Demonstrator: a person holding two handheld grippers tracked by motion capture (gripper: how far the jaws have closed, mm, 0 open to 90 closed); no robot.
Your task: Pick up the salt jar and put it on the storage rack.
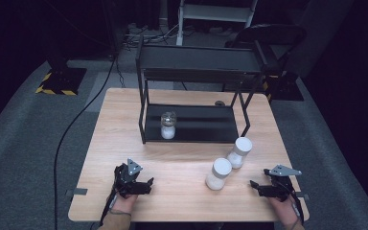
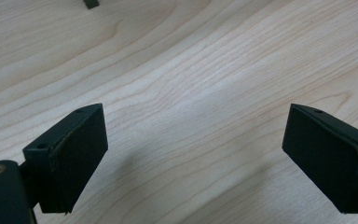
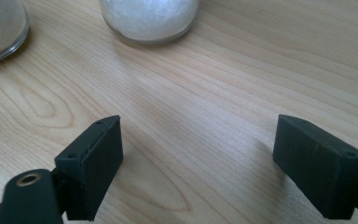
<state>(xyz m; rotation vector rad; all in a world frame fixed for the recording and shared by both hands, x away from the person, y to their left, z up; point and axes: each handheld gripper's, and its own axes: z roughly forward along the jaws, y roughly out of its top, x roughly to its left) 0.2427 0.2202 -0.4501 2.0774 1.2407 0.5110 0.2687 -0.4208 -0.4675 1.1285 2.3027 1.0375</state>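
Two white-lidded jars are standing on the desk (image 1: 182,158) nearest the right gripper (image 1: 255,184). The nearer jar (image 1: 218,174) is sitting just ahead of that gripper and a little toward the left gripper's side, apart from its fingertips. The farther jar (image 1: 239,152) is standing just beyond the nearer one, close beside it, and whether the two are touching cannot be told. Both are holding a white granular filling, and both are upright.

In the right gripper view the round glass bases of the two jars are showing ahead of the jaws, one (image 3: 149,18) straight ahead and one (image 3: 0,30) off to the left edge. The right gripper is resting low over the desk with its jaws standing well apart and nothing between them but bare wood.

The left gripper (image 1: 149,182) is lying near the desk's front edge, well apart from the jars, pointing toward them across the wood. Its jaws are also gaping wide, with nothing in them, and in the left gripper view bare wood grain is lying between its fingers (image 2: 81,149).

Farther ahead of both grippers a black two-tier metal rack (image 1: 196,62) is standing on the desk. A third jar (image 1: 168,125), clear-topped and partly filled with white, is standing on its lower shelf, toward the left gripper's side.
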